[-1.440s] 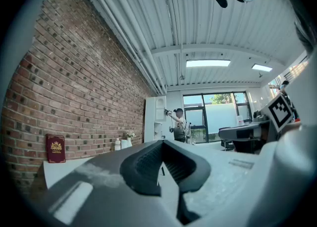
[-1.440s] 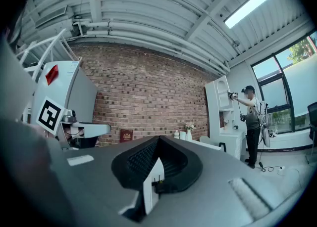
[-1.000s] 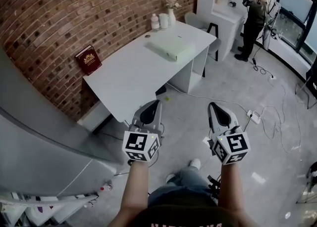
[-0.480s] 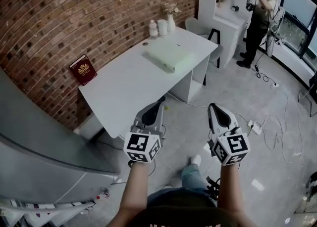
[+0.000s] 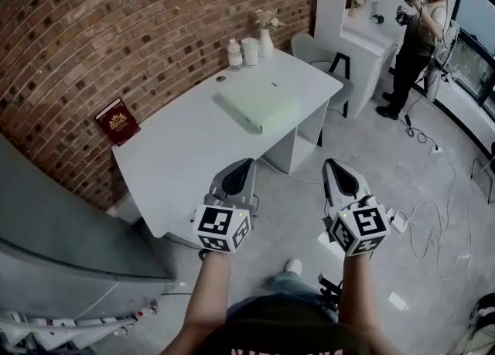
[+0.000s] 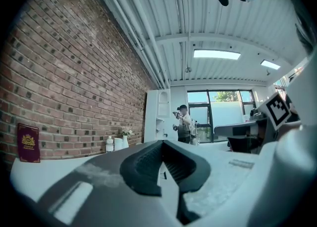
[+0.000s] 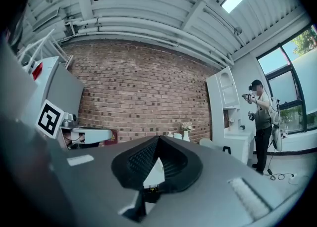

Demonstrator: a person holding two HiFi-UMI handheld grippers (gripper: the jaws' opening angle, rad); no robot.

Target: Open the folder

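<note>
Left gripper (image 5: pixel 247 162): jaws were closed tip to tip with nothing between them; it was held level over the floor, just short of the table's near edge.
Right gripper (image 5: pixel 332 162): jaws met at the tips and held nothing; it was level beside the left one, over bare floor.
Change in grippers: both kept the same spot in the head view as a second before, and both were as closed as then.
Brick wall (image 5: pixel 116 29): filled more of the upper left than before.
Grey cabinet (image 5: pixel 54 222): at the lower left, with less of it in view than a second earlier.
Table (image 5: pixel 182 152): white; it had slid down and left in the head view, its near corner now beside the left gripper.
Background person (image 5: pixel 424 29): stood by the window with arms raised, further right in the head view than before.
Folder (image 5: pixel 259 102): pale green, lay flat and closed on the far half of the table, well apart from both grippers; lower in the view than earlier.
Red book (image 5: pixel 117 122): leaned against the wall at the table's back edge, also shifted down and left.
Bottles and vase (image 5: pixel 249 50): grouped at the table's far corner.
</note>
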